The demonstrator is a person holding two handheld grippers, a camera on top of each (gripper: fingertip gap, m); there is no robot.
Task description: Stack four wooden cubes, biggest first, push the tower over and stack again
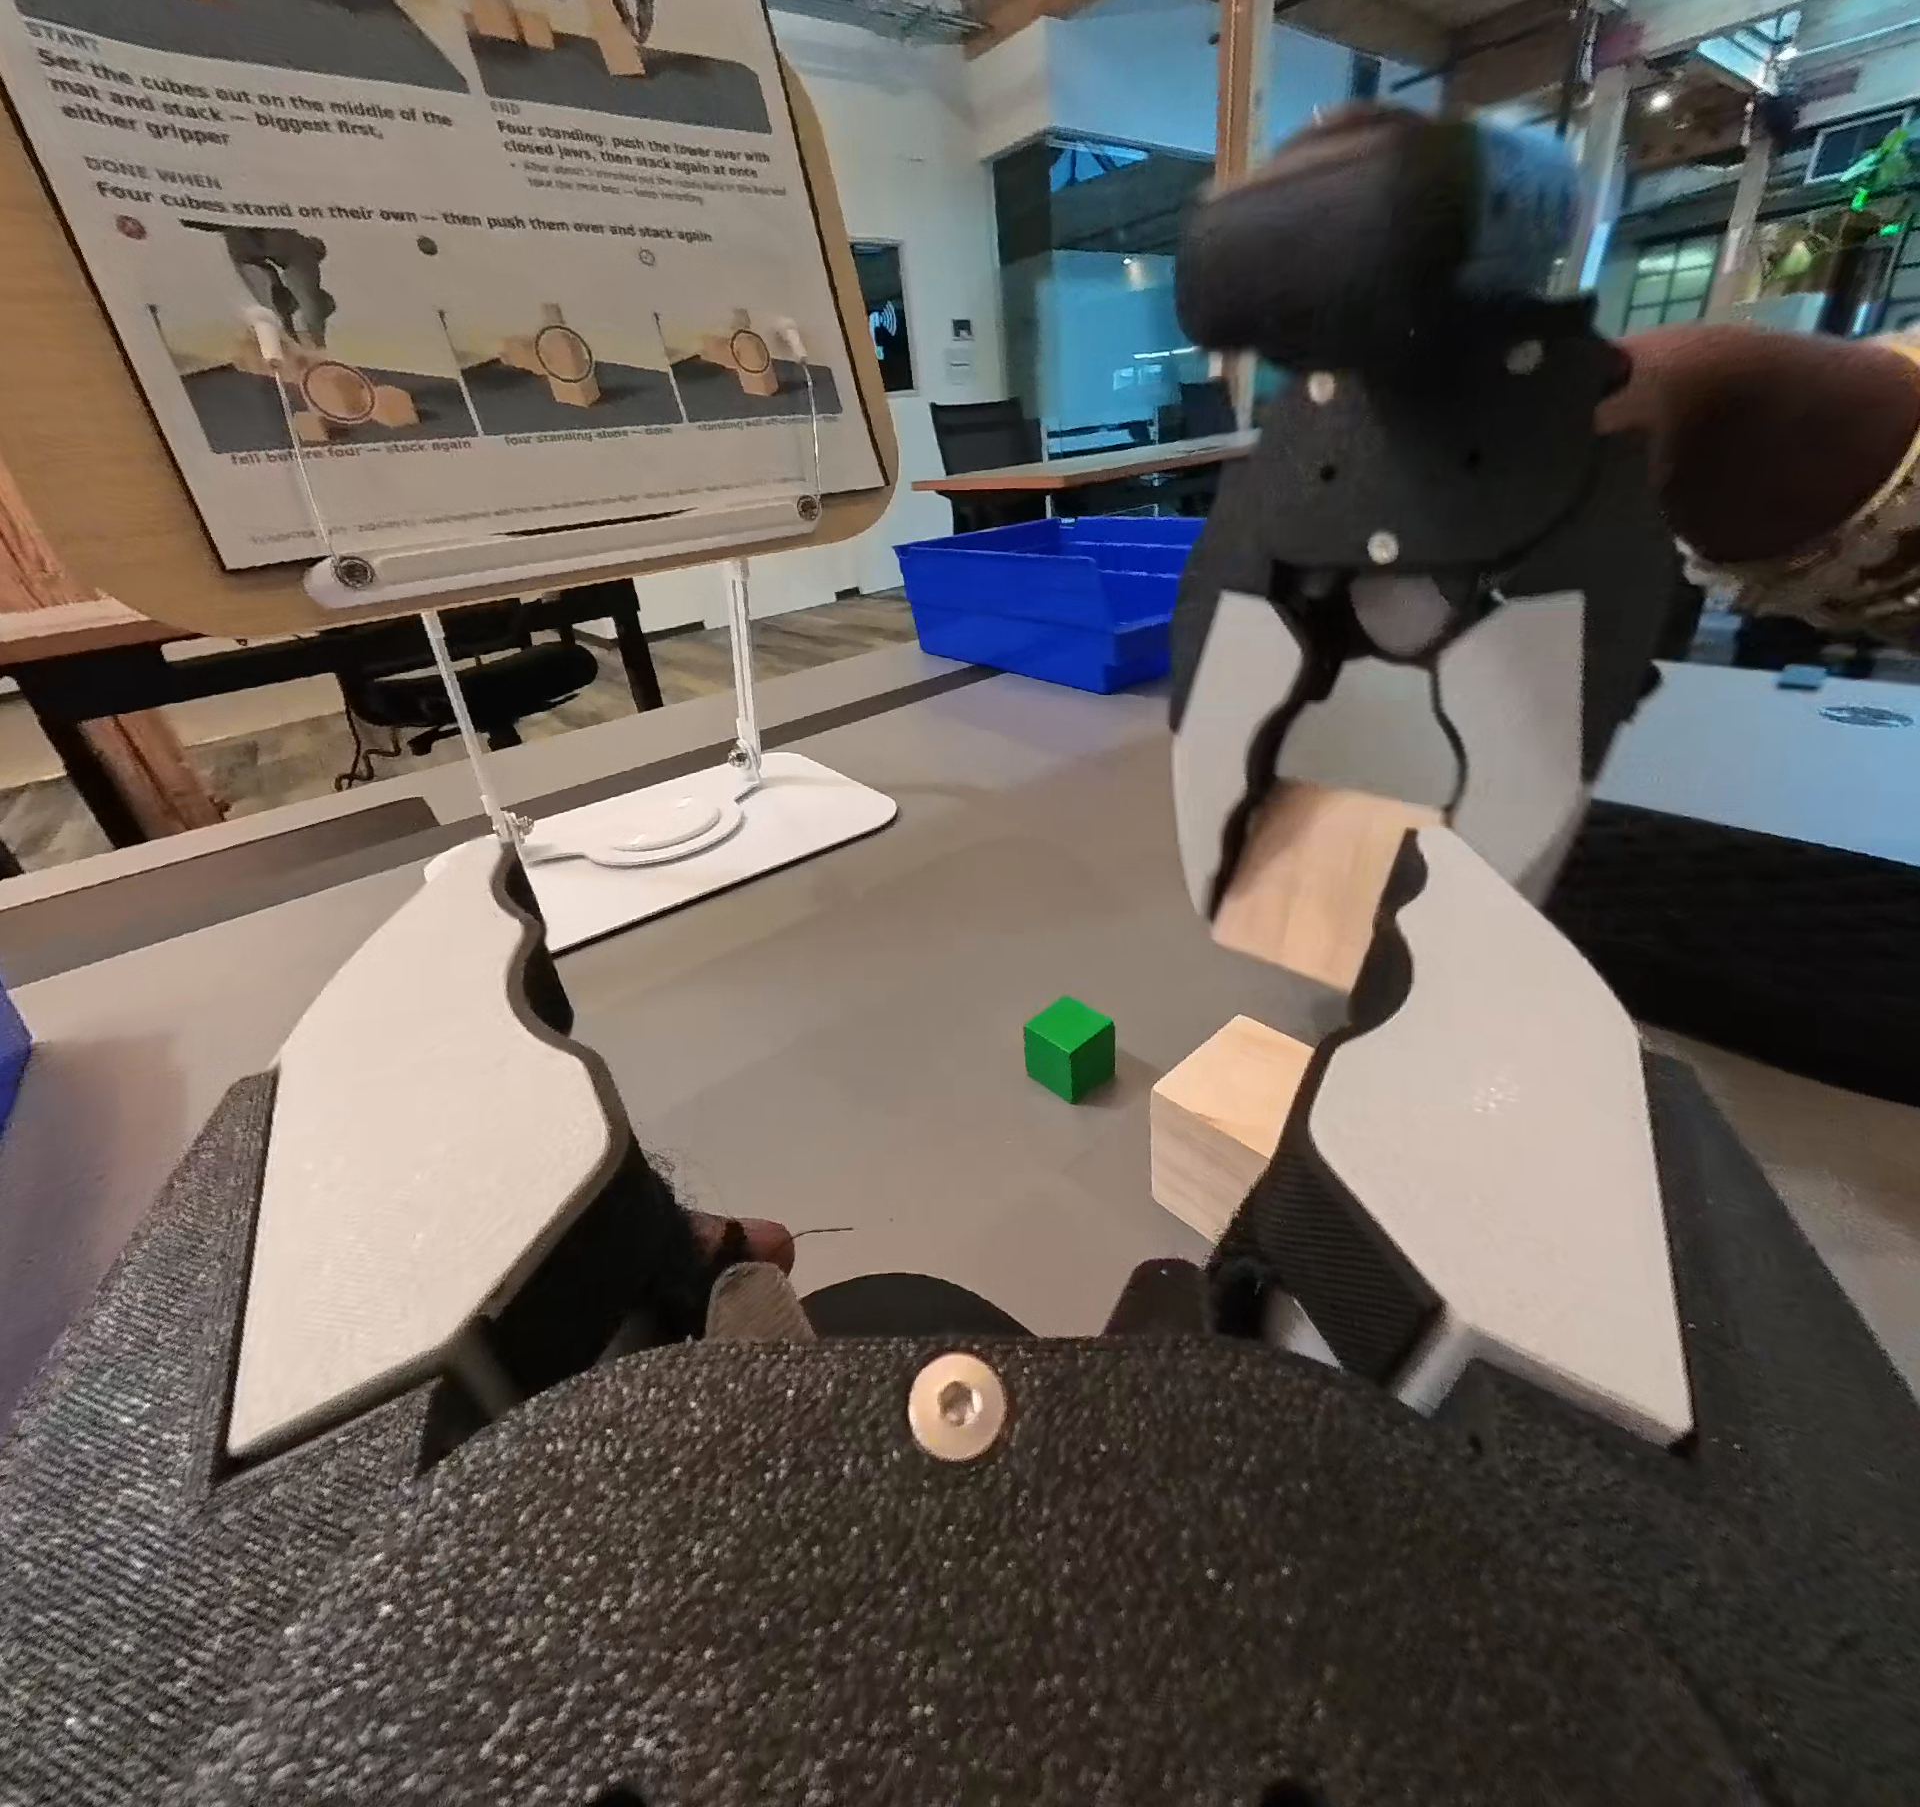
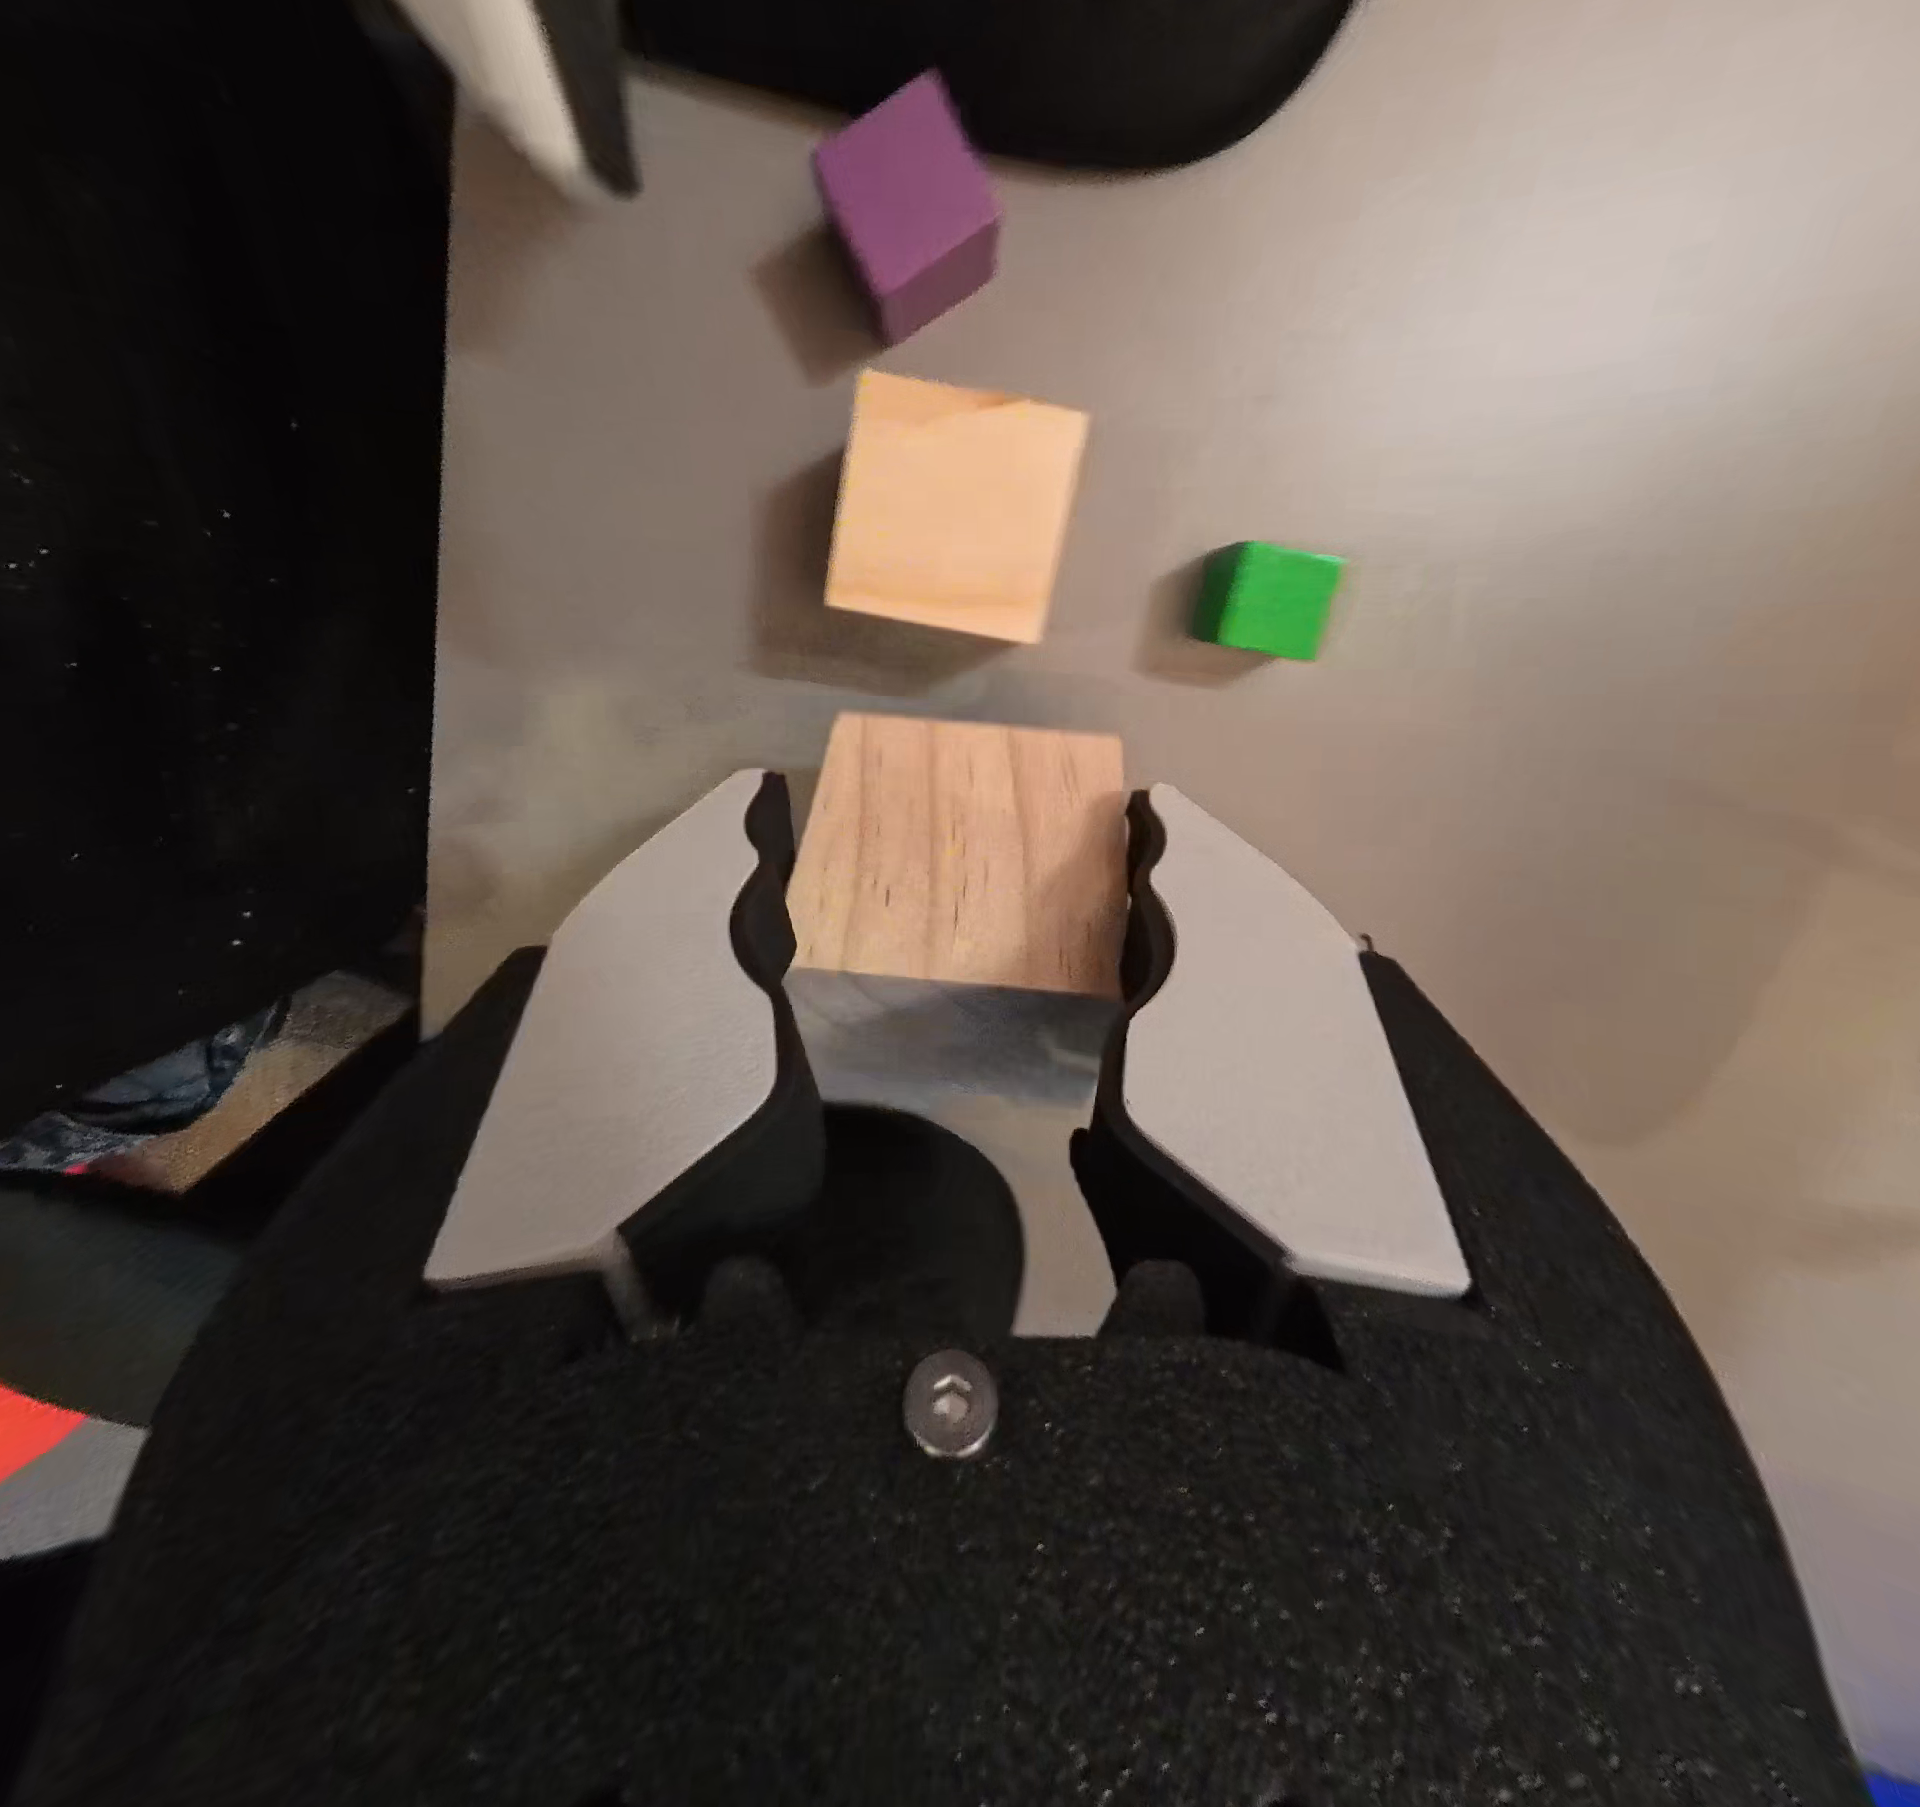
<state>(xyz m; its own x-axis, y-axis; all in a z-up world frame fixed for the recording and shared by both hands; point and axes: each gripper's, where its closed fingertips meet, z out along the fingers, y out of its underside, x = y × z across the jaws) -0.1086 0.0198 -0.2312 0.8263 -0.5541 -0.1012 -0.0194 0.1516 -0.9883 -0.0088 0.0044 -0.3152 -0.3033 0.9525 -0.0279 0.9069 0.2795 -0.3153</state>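
My right gripper (image 2: 956,801) is shut on a large bare wooden cube (image 2: 961,853) and holds it above the grey mat (image 2: 1455,407). The same gripper and cube (image 1: 1314,884) show in the left wrist view, raised off the mat. Beneath it on the mat lie a lighter wooden cube (image 2: 951,505), a small green cube (image 2: 1268,599) and a purple cube (image 2: 904,204). My left gripper (image 1: 961,864) is wide open and empty, low over the mat (image 1: 831,926). The green cube (image 1: 1068,1045) and the lighter wooden cube (image 1: 1221,1123) lie near its right finger (image 1: 1475,1082).
A white stand (image 1: 665,832) carries an instruction sheet (image 1: 416,199) at the mat's far left. A blue bin (image 1: 1039,594) sits behind the mat. A person's sleeved arm (image 1: 1766,469) holds the right gripper. Dark clothing (image 2: 208,407) fills the left of the right wrist view.
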